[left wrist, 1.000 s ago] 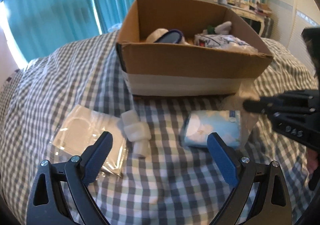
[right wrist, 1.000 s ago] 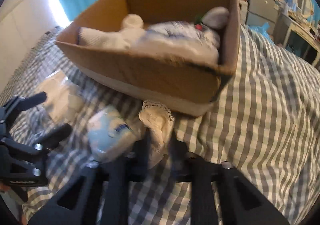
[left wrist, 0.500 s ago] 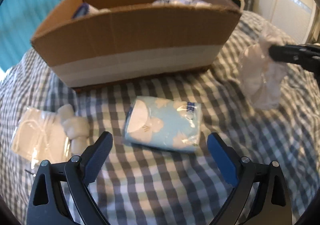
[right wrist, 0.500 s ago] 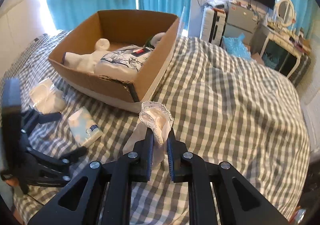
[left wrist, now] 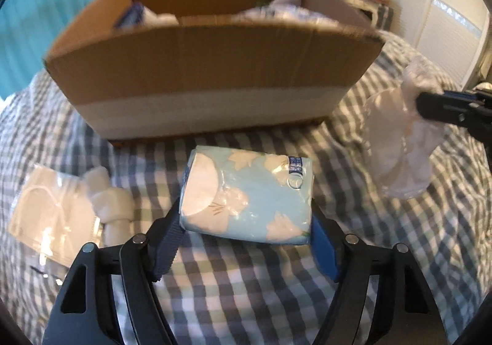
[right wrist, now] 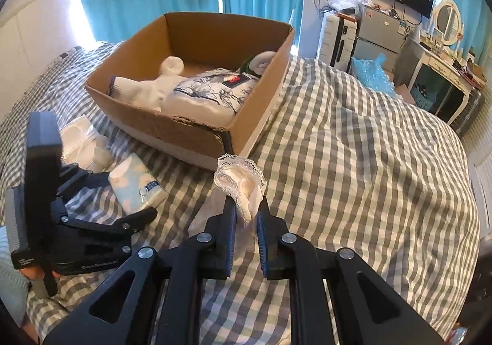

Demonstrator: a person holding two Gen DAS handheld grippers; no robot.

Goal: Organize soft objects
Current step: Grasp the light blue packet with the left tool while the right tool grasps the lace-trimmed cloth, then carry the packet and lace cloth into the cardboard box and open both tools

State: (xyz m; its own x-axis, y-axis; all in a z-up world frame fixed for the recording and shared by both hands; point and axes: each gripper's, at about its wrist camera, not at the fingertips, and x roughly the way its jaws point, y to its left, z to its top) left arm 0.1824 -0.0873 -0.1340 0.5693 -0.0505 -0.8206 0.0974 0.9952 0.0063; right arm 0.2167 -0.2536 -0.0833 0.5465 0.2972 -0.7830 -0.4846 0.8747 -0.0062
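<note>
An open brown cardboard box (right wrist: 196, 90) with a pale tape band along its base sits on a grey-and-white checked bedspread (right wrist: 353, 160), and it already holds several soft things: a white rolled sock or cloth (right wrist: 144, 90), a white packet printed with a dark blue pattern (right wrist: 209, 93) and another pale rolled piece against the far wall, so part of the sorting looks done. The right gripper (right wrist: 246, 216) is clamped on a white lace-trimmed garment in a clear wrapper (right wrist: 243, 185), which hangs off the bedspread just in front of the box's near corner, not yet over the opening. The left gripper (left wrist: 246, 222) has its blue-padded fingers (left wrist: 321, 240) set around a light blue soft tissue packet printed with white flowers (left wrist: 246, 197); the packet lies between them, in front of the box's long side, and both pads seem to touch its ends, though whether it is firmly gripped or lifted off the cover I cannot tell. Further to the left lie a clear plastic bag holding something white and flat (left wrist: 46, 216) and, touching it, a small white rolled cloth bundle (left wrist: 110, 203), both untouched. By this reckoning the task is around its middle: two items are in hand and need carrying over the rim and dropping inside, and two more wait on the bed afterwards.
</note>
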